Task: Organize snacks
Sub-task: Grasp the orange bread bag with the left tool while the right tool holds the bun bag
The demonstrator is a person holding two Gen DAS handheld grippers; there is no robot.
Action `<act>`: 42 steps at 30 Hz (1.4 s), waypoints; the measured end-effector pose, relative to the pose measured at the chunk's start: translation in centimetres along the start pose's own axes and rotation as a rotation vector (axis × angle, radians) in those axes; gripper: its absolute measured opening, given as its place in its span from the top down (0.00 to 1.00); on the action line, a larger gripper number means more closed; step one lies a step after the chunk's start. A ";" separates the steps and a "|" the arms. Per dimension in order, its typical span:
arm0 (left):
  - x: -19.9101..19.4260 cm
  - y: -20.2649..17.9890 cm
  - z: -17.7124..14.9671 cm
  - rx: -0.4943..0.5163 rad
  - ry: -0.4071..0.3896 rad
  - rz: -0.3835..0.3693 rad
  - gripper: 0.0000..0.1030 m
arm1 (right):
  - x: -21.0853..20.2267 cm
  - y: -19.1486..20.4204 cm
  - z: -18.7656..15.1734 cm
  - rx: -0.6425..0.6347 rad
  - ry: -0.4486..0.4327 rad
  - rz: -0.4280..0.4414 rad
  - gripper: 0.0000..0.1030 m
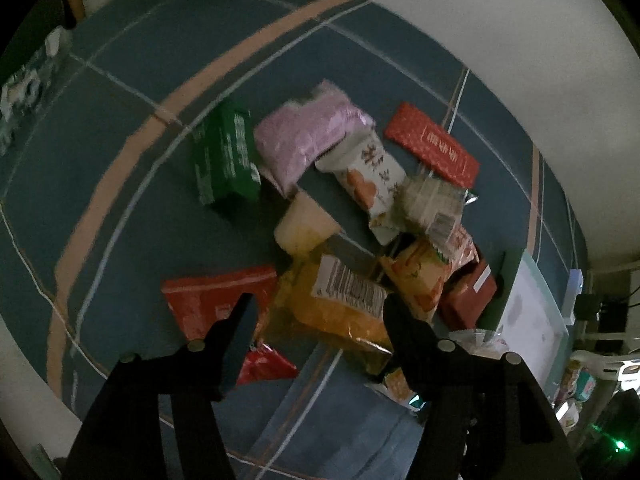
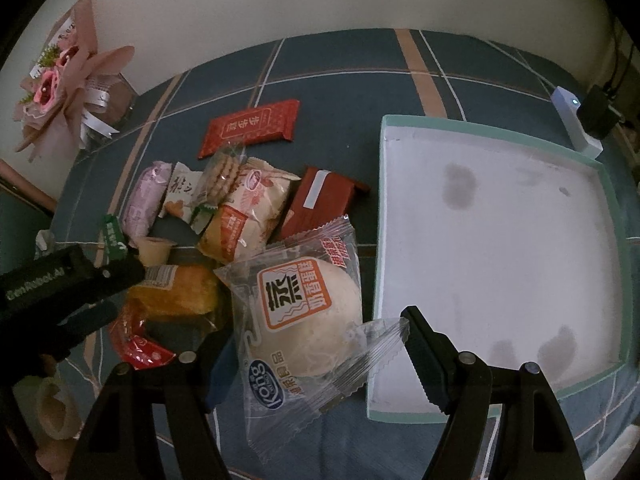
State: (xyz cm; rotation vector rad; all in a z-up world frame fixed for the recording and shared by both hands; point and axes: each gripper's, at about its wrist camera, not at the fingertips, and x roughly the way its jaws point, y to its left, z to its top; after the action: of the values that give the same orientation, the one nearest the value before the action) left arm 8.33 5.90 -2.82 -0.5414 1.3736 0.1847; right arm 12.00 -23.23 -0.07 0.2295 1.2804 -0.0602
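Observation:
A heap of snack packets lies on a blue checked cloth [image 1: 140, 92]. My left gripper [image 1: 320, 316] hangs open just over the heap, straddling a yellow cake packet [image 1: 340, 304] with a barcode label; its left finger is over a red packet [image 1: 208, 300]. Beyond are a jelly cup [image 1: 304, 224], a green packet [image 1: 226, 156], a purple packet [image 1: 308, 136] and a red bar [image 1: 432, 148]. My right gripper [image 2: 320, 340] is shut on a clear bun packet [image 2: 304, 312], whose wrapper crumples against the right finger. To its right sits a white tray [image 2: 500, 260] with a teal rim, nothing in it.
A pink flower bouquet [image 2: 60, 80] stands at the cloth's far left corner. A small white device [image 2: 576, 124] and a black box with cables sit behind the tray. A pale roll [image 2: 52, 412] lies at the near left. The left tool's black housing [image 2: 60, 284] reaches over the heap.

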 end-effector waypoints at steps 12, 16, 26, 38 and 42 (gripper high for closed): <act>3.6 -0.9 -0.3 -0.055 0.015 -0.069 0.36 | -0.3 -0.5 0.0 0.001 -0.001 -0.007 0.25; 4.3 -1.1 -0.3 -0.071 0.021 -0.089 0.33 | 0.0 -0.6 0.0 0.005 0.004 -0.010 0.25; 5.4 -2.2 -1.4 -0.063 0.060 -0.099 0.29 | 0.2 -0.6 0.0 0.006 0.007 -0.012 0.25; 4.3 -2.1 -1.7 -0.078 0.081 -0.137 0.49 | 0.3 -0.8 -0.1 0.014 0.007 -0.013 0.25; 3.0 -2.0 -1.5 -0.083 0.073 -0.145 0.49 | 0.2 -0.9 -0.1 0.015 0.006 -0.011 0.25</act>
State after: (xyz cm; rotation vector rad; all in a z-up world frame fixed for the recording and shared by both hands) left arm 8.48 2.94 -5.33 -0.7205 1.3961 0.1053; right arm 11.83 -24.03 -0.36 0.2358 1.2880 -0.0786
